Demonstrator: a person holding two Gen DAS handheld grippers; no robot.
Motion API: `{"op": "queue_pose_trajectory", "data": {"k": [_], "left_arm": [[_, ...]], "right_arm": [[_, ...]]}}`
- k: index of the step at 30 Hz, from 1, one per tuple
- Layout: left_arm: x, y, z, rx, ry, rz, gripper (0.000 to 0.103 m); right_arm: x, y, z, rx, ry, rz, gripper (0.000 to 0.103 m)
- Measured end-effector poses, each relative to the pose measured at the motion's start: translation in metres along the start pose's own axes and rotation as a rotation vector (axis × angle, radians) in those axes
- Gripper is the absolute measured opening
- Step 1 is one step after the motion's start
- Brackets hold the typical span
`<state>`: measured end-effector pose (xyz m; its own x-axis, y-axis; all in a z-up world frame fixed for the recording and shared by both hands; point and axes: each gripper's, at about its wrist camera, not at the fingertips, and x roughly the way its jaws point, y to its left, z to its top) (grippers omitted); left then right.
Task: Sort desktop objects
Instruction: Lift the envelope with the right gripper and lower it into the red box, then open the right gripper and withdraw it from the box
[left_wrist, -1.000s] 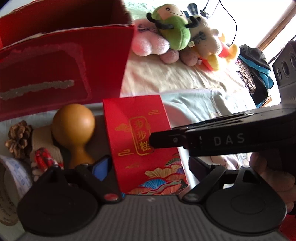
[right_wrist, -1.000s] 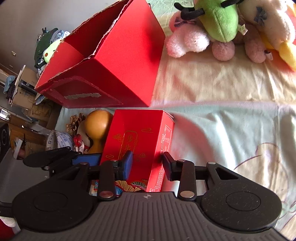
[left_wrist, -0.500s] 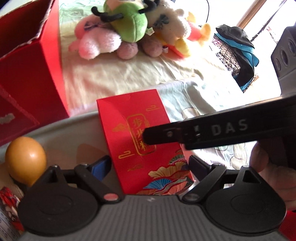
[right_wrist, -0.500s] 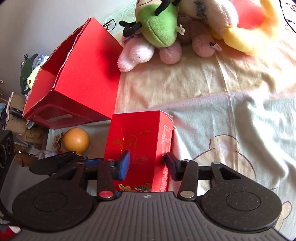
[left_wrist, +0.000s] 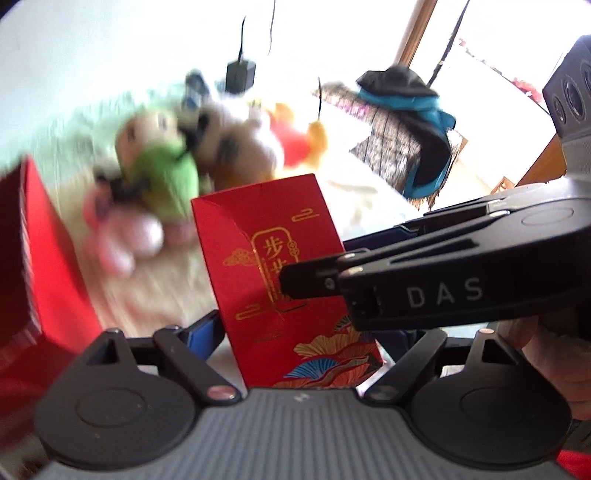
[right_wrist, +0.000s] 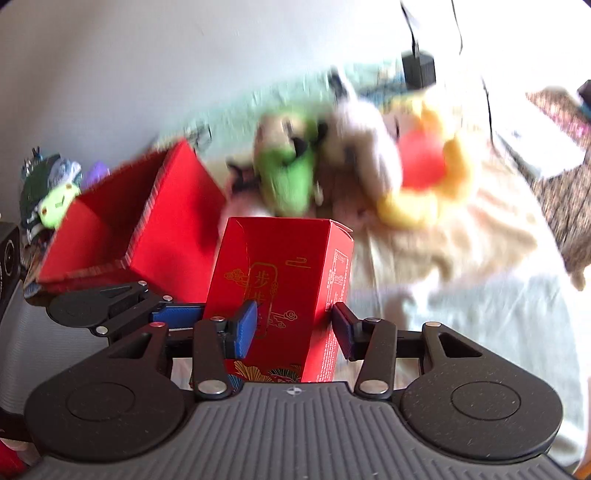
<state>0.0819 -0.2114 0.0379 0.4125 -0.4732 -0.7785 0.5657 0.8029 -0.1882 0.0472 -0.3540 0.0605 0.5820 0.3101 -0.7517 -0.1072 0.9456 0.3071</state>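
A tall red gift box with gold Chinese lettering (left_wrist: 273, 266) (right_wrist: 280, 291) is held up off the surface between both grippers. My left gripper (left_wrist: 306, 332) is shut on its lower part; its blue pad touches the box's left side. My right gripper (right_wrist: 293, 325) is shut on the same box, a blue pad on its front face and the other on its side. The right gripper's black arm (left_wrist: 424, 291) crosses the box in the left wrist view. The left gripper's finger (right_wrist: 110, 302) shows at the box's left in the right wrist view.
A big open red carton (right_wrist: 144, 225) (left_wrist: 33, 258) stands to the left, just beyond the held box. Several plush toys (right_wrist: 332, 170) (left_wrist: 192, 158) lie behind on a cream cloth. A dark and blue bag (left_wrist: 413, 122) sits at the far right.
Both grippers have lifted and tilted the red gift box upward. The gourd, pine cone and tape have dropped out of view. The view now swings toward the plush toys and wall, blurred.
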Motion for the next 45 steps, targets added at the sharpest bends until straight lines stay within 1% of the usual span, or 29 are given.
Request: {"op": "queue_pose_trajectory", "data": {"k": [3,7,10,11,13,15,18,21,25,30,31,32,34,38,41,43,45], "left_arm": [[-0.037,0.020,0.027,0.025,-0.085,0.031,0.085],[-0.087,0.065,0.045,0.023,-0.152,0.110,0.085],[-0.114,0.106,0.039,0.002,-0.165,0.177,0.085],[-0.120,0.121,0.034,-0.013,-0.159,0.196,0.085],[-0.127,0.150,0.019,-0.063,-0.133,0.211,0.085],[-0.125,0.176,0.004,-0.118,-0.094,0.212,0.085],[-0.109,0.207,-0.017,-0.192,-0.024,0.202,0.085],[-0.084,0.224,-0.030,-0.246,0.042,0.186,0.084],[-0.059,0.243,-0.037,-0.292,0.136,0.163,0.082],[-0.032,0.259,-0.039,-0.333,0.249,0.129,0.080],[-0.028,0.261,-0.038,-0.338,0.267,0.123,0.078],[-0.025,0.262,-0.037,-0.343,0.279,0.115,0.076],[-0.021,0.264,-0.035,-0.351,0.302,0.108,0.076],[-0.008,0.264,-0.031,-0.321,0.368,0.104,0.074],[0.000,0.263,-0.032,-0.328,0.402,0.079,0.074],[0.000,0.263,-0.031,-0.339,0.403,0.068,0.075],[-0.002,0.262,-0.031,-0.344,0.394,0.065,0.075]], "right_arm": [[-0.017,0.030,0.032,-0.064,-0.100,0.012,0.048],[-0.015,0.082,0.068,-0.156,-0.176,0.068,0.048],[0.002,0.123,0.081,-0.219,-0.185,0.124,0.048],[0.010,0.135,0.084,-0.232,-0.176,0.142,0.048],[0.033,0.160,0.084,-0.260,-0.150,0.168,0.048],[0.056,0.179,0.078,-0.283,-0.117,0.175,0.048],[0.090,0.200,0.069,-0.307,-0.050,0.161,0.048],[0.118,0.208,0.063,-0.316,0.026,0.138,0.048],[0.151,0.214,0.063,-0.292,0.136,0.106,0.048],[0.180,0.211,0.060,-0.240,0.254,0.083,0.047],[0.183,0.210,0.060,-0.232,0.273,0.075,0.047],[0.186,0.209,0.060,-0.231,0.282,0.065,0.047],[0.190,0.209,0.060,-0.231,0.294,0.053,0.045],[0.194,0.209,0.059,-0.224,0.304,0.033,0.042],[0.191,0.207,0.061,-0.209,0.298,0.038,0.042],[0.185,0.206,0.062,-0.205,0.272,0.040,0.043],[0.173,0.205,0.063,-0.212,0.215,0.041,0.043]]}}
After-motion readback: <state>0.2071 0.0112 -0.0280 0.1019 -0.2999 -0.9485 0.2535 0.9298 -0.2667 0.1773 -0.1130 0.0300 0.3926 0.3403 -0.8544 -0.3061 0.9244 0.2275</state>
